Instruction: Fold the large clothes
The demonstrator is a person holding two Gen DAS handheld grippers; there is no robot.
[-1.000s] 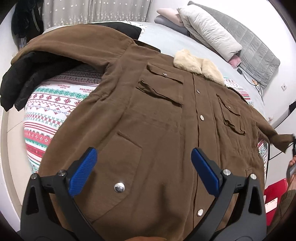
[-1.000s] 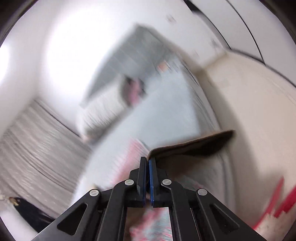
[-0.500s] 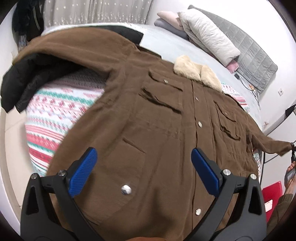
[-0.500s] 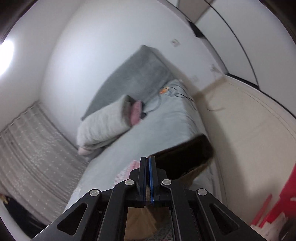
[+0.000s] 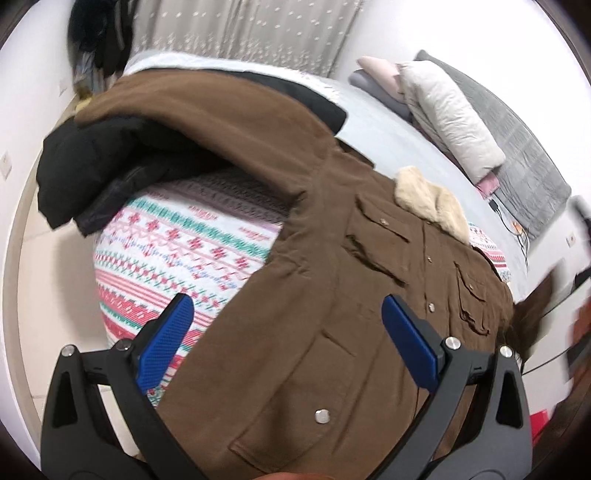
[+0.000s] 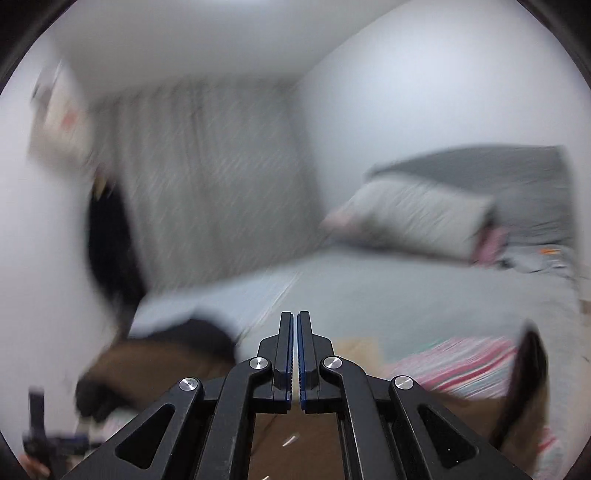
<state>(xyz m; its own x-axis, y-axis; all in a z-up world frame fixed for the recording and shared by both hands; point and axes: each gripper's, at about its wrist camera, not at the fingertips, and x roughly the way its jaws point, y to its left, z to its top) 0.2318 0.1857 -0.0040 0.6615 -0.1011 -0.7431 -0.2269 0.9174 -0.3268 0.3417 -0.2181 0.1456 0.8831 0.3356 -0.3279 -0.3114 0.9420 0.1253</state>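
Note:
A large brown coat (image 5: pixel 332 295) with a cream fur collar (image 5: pixel 432 199) lies front up and buttoned on the bed. Its left sleeve (image 5: pixel 207 110) stretches over a black jacket (image 5: pixel 92 173). My left gripper (image 5: pixel 288 332) is open above the coat's lower hem and holds nothing. My right gripper (image 6: pixel 295 350) has its jaws together; the view is blurred. The coat's right sleeve (image 6: pixel 528 369) rises at the right of that view, and I cannot see whether the jaws pinch it. That sleeve also shows lifted at the right edge of the left wrist view (image 5: pixel 535 302).
A patterned red, green and white quilt (image 5: pixel 177 251) lies under the coat on the grey bed sheet (image 5: pixel 388 122). Folded bedding and pillows (image 5: pixel 443 110) sit at the headboard. Curtains (image 5: pixel 240 33) hang behind. Dark clothes (image 5: pixel 99 40) hang at the far left corner.
My left gripper has swung left, bringing more quilt and black jacket into view. My right gripper has swung round fast toward the bed, with the right sleeve lifted.

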